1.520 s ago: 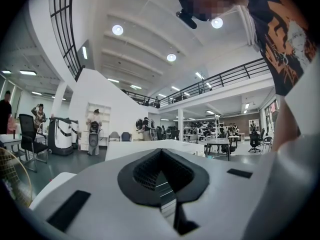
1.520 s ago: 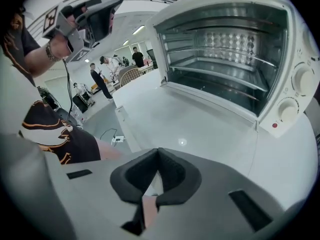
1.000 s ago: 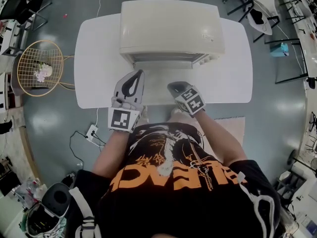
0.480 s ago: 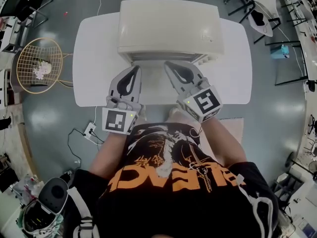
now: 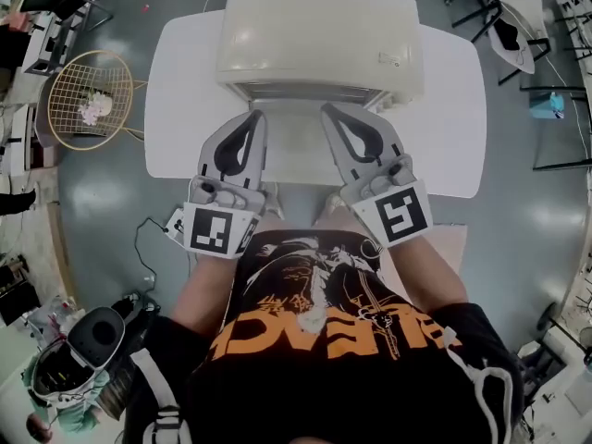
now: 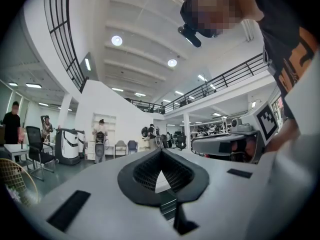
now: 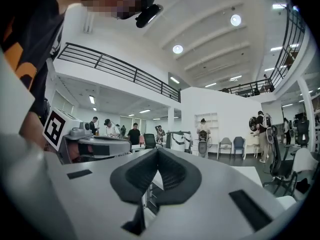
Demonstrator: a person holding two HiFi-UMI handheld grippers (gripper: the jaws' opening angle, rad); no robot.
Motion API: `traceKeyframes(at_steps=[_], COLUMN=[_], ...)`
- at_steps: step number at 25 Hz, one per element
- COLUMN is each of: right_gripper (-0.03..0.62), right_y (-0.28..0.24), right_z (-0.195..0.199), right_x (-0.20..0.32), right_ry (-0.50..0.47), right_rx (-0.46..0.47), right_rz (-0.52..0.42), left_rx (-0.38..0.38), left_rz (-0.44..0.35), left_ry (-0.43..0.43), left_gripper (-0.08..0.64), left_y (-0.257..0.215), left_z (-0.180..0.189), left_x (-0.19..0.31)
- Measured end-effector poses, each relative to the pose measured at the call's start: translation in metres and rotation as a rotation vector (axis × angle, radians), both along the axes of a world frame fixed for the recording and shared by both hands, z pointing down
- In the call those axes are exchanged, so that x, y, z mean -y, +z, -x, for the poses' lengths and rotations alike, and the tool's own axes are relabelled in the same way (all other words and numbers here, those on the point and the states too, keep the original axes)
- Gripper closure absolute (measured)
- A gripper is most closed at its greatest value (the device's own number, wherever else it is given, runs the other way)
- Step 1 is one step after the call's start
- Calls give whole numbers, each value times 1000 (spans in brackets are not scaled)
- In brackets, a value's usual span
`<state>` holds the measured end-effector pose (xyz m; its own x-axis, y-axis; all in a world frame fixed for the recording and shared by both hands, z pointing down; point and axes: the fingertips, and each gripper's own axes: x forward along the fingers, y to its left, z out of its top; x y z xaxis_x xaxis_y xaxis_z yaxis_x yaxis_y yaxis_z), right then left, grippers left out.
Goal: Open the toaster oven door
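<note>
A cream toaster oven stands at the back of a white table, its front edge facing me; from above the door looks closed. My left gripper and right gripper lie side by side over the table, both tips just short of the oven's front and not touching it. Both are shut with nothing between the jaws. The left gripper view shows its closed jaws against the hall; the right gripper view shows the same. Neither gripper view shows the oven.
A gold wire basket sits on the floor left of the table. A power strip with a cable lies by the table's near left corner. Office chairs stand at the back right. People stand far off in the hall.
Both grippers have moved forward over the table toward the oven front. The right gripper has swung from lying flat near the table edge to pointing at the oven.
</note>
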<state>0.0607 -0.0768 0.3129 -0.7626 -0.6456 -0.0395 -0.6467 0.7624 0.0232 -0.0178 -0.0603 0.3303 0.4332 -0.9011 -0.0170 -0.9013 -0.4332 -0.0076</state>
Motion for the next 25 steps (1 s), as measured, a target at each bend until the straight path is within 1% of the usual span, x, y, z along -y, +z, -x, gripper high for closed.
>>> traceKeyframes(at_steps=[2,4,6,7,10,14,17,19,21,23,25], right_gripper=[580,580,580,580,580,580,580,580,580,580,580], right_y=[1,3,11,10,0,6,8,9,9,10,11], right_z=[-1,-1,3,10,34,56,70,66,55,45,39], right_x=[3,5,2,0,-2,1,5,9,12,10,9], right_ry=[-17,-17,-13,-12,10,59,97,126,147,147,125], right_rx=[-4,-20,-57,-49,-13,-71,-81,-84,-73,-66,-77], right_rz=[0,12,41,37,25,44,37,34,34,40,40], left_rx=[3,-3,-35,-50,-65,-67,-77,-62,-44,-34,-26], left_rz=[-9,-21,-6,2,10,19,30,43,46,33,10], left_ry=[-13,-8,4,11,46,106,145,160,155,136,109], left_gripper=[540,540,540,540,540,540,540,540,540,540,540], left_y=[-4,-7,-10,-11,-16,-18,-17,-14,-11,-11,-14], left_z=[-2,-3,-1,2,15,40,61,66,64,62,62], left_x=[-1,-2,-4,-6,-6,1,6,9,15,16,17])
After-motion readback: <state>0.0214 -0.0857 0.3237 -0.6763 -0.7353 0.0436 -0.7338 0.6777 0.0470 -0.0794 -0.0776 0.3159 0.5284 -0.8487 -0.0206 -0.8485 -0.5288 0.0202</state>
